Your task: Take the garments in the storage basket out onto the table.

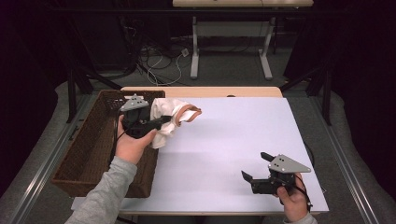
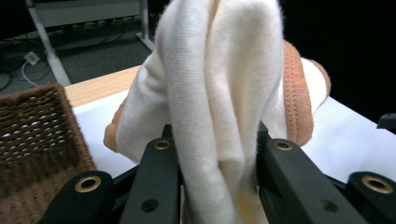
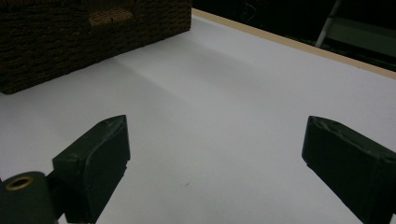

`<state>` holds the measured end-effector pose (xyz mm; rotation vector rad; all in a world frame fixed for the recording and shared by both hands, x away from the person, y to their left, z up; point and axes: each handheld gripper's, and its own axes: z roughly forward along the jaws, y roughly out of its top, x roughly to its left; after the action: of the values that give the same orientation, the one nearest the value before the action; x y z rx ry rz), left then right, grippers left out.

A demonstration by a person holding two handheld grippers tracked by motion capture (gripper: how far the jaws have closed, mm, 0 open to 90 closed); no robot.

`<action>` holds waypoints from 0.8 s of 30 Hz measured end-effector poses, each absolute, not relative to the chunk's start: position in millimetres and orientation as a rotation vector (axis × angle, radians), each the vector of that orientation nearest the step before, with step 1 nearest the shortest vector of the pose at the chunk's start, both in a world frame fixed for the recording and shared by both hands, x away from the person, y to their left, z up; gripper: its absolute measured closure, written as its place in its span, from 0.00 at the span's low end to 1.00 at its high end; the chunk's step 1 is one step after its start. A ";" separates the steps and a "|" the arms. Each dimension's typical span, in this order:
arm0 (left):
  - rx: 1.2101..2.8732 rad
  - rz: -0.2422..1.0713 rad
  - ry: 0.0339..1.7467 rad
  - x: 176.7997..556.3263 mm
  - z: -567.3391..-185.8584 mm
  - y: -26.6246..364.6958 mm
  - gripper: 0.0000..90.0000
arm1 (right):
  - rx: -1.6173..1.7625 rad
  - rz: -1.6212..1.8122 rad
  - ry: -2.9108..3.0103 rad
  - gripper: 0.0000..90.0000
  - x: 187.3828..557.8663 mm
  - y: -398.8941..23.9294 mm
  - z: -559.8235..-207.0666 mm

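A person's left hand-held gripper (image 1: 161,122) clamps a cream cloth with orange-brown edging (image 1: 170,116), its jaws closed on a bunched fold and lifting it clear of the table (image 1: 224,140) beside the rim of a dark wicker basket (image 1: 88,149). The right hand-held gripper (image 1: 254,169) rests low near the table's front right corner, jaws spread wide with nothing between them. No lettering can be read anywhere; the table is white with a pale wood edge, and beyond it lie grey floor, loose cables (image 1: 159,60) and the white legs of another table (image 1: 229,46) in a dark room
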<state>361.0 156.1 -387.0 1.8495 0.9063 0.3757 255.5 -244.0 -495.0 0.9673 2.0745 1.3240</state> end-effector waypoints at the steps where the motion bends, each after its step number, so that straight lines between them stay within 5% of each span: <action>1: 1.853 0.370 0.902 360.6 -387.2 153.6 0.83 | 0.967 1.323 2.074 0.08 255.6 -243.9 -495.1; 24: 1.867 0.303 0.836 355.9 -402.9 109.7 0.83 | 0.956 1.326 2.068 0.08 255.8 -245.0 -494.2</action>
<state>355.9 109.7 -402.9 1.8674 0.8359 0.3026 255.8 -245.0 -494.2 0.9555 2.0676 1.3265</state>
